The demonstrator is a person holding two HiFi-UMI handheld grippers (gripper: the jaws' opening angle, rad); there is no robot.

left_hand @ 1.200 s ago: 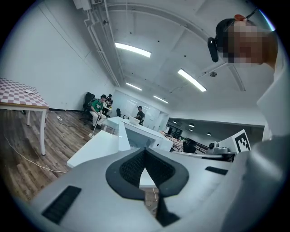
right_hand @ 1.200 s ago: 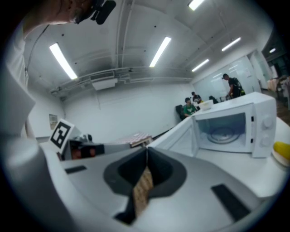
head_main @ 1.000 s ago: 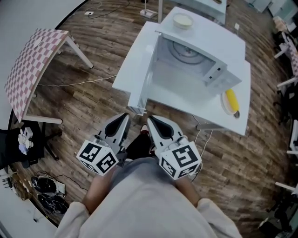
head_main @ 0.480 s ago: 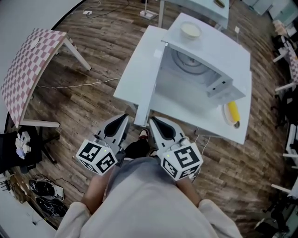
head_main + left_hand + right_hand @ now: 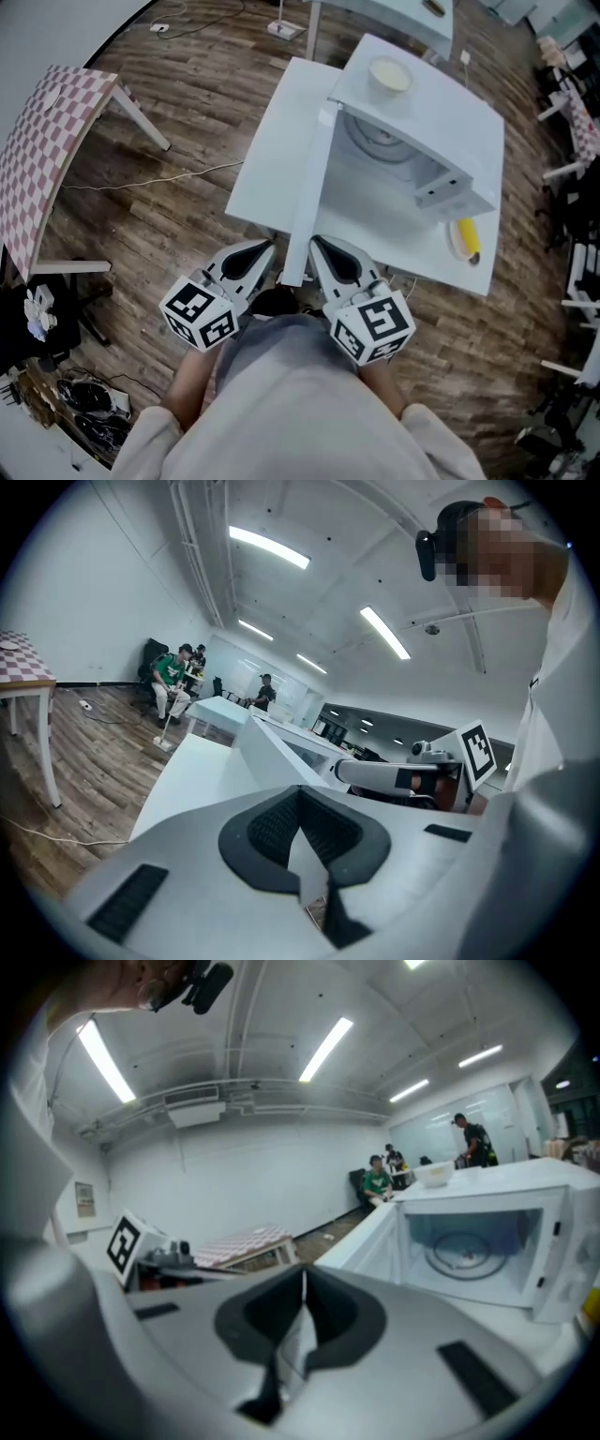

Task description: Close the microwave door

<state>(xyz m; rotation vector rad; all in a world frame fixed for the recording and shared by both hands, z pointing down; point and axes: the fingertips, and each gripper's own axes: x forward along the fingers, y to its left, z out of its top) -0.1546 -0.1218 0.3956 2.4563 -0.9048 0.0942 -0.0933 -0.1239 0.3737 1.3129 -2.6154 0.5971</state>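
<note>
One microwave (image 5: 412,141); two tools (image 5: 270,247) (image 5: 316,242); one bowl (image 5: 390,75)

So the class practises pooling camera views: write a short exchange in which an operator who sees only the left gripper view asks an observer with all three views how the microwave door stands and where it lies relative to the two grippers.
Operator: From the left gripper view I can't see into the microwave. Is its door shut?
Observer: No. The right gripper view shows the microwave wide open, with its turntable in plain sight.
Operator: Where does the door end, relative to the grippers?
Observer: In the head view the door juts toward the person, and its near end shows between the left gripper and the right gripper.
</note>
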